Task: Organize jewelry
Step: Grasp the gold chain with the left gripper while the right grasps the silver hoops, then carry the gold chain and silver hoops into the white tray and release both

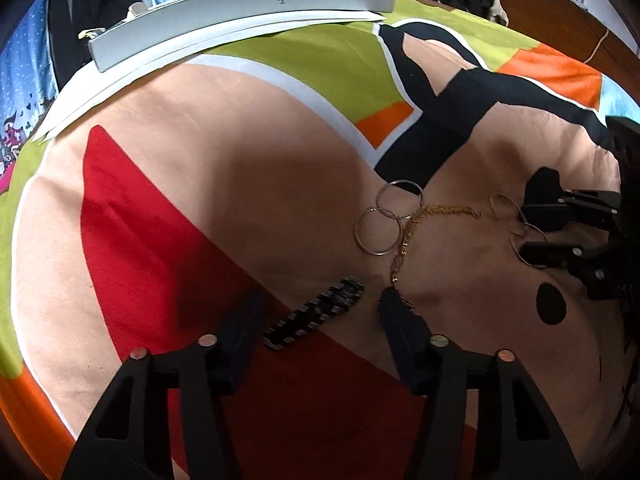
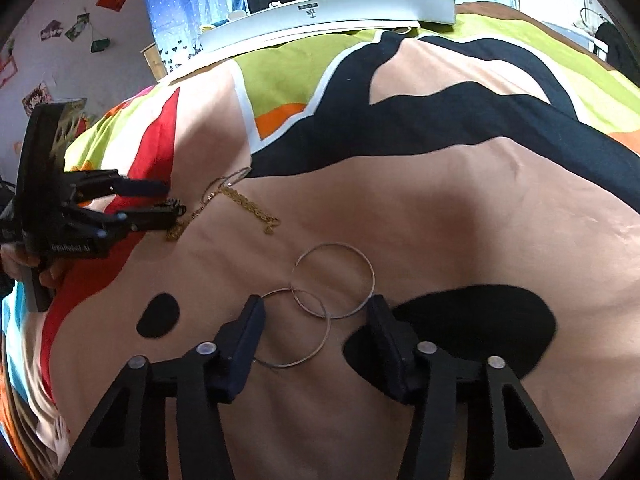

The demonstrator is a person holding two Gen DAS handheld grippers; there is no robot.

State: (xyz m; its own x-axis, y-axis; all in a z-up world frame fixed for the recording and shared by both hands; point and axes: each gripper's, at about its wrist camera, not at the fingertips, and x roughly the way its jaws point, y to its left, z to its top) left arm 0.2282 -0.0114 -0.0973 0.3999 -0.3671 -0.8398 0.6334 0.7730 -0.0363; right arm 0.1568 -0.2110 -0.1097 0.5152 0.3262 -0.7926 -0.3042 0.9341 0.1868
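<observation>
I am bringing my right gripper (image 2: pixel 316 312), jaws spread, over the two thin hoops (image 2: pixel 334 280) lying just this side of the gold chain (image 2: pixel 248 204). My left gripper (image 1: pixel 318 312) is spread too, straddling the striped clip (image 1: pixel 316 312) beside that chain. I am aiming low, pinching wire, not bedspread (image 2: pixel 480 220).

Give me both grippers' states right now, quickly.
Left gripper: open, holding nothing; the hair clip lies between its fingers.
Right gripper: open, holding nothing; two hoop earrings lie between its fingers.

hoops (image 2: pixel 334 280): thin shiny metal | chain (image 1: pixel 404 240): glossy gold metal | bedspread (image 1: pixel 240 140): matt cloth
</observation>
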